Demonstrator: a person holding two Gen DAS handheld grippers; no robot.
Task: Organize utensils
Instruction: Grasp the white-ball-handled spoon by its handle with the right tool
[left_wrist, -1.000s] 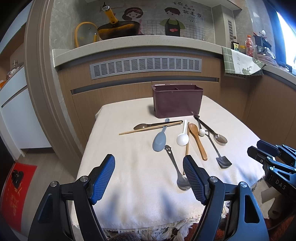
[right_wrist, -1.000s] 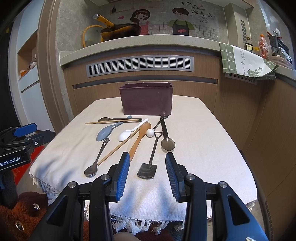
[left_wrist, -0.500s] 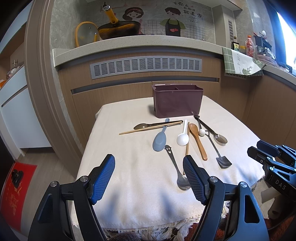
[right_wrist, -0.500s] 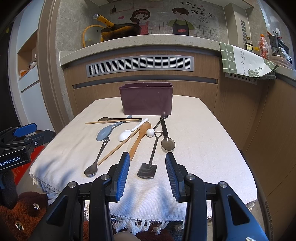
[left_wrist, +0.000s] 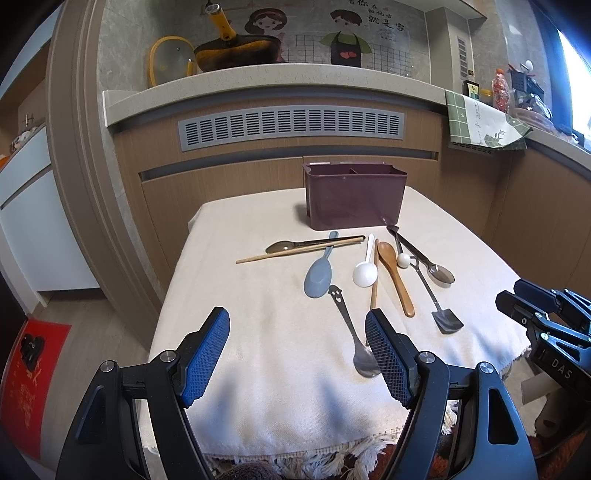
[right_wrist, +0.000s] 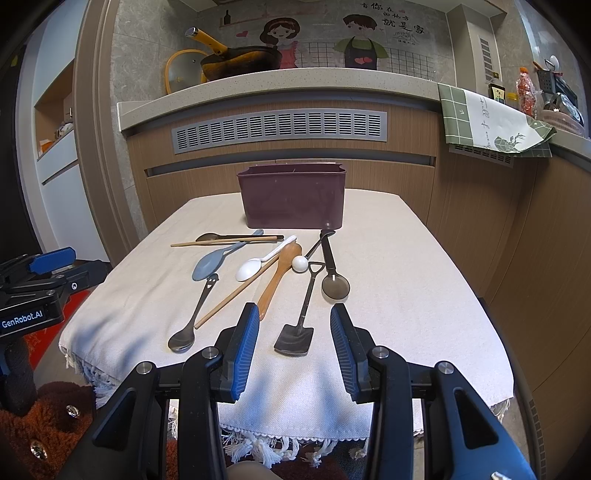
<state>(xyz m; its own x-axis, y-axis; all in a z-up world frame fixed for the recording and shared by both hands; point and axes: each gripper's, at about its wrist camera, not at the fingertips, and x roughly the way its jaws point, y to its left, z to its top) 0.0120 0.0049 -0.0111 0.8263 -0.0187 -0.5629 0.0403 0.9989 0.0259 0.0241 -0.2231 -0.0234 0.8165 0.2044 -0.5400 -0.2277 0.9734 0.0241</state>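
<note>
The right tool (right_wrist: 293, 341) hangs just off the near edge of the bench (right_wrist: 406, 280), its pads spread wide and holding nothing, lined up so the shovel-shaped spoon (right_wrist: 295, 338) lies straight ahead between them; that framing suggests this piece is the likely first pick. The left tool (left_wrist: 297, 356) is likewise spread and empty, low before the near edge, with the steel spoon with a smiley cut-out (left_wrist: 352, 332) just ahead beside its right pad.

Beyond both tools the utensils lie loose and fanned on the cloth, several crossing: a wooden spoon (right_wrist: 279, 275) beside a single chopstick (right_wrist: 236, 295), a white spoon (right_wrist: 264, 262), a blue-grey spoon (right_wrist: 218, 260), a dark ladle-like spoon (right_wrist: 332, 269), a handle ending in a white ball (right_wrist: 300, 264), and farther off a second chopstick (right_wrist: 221, 242) lying along a dark spoon (right_wrist: 221, 237). Overlaps likely mean lifting outer pieces first.

Farthest from the tools, upright near the far side, stands the maroon divided holder (left_wrist: 354, 194), apparently empty, so sorting seems not yet begun
</note>
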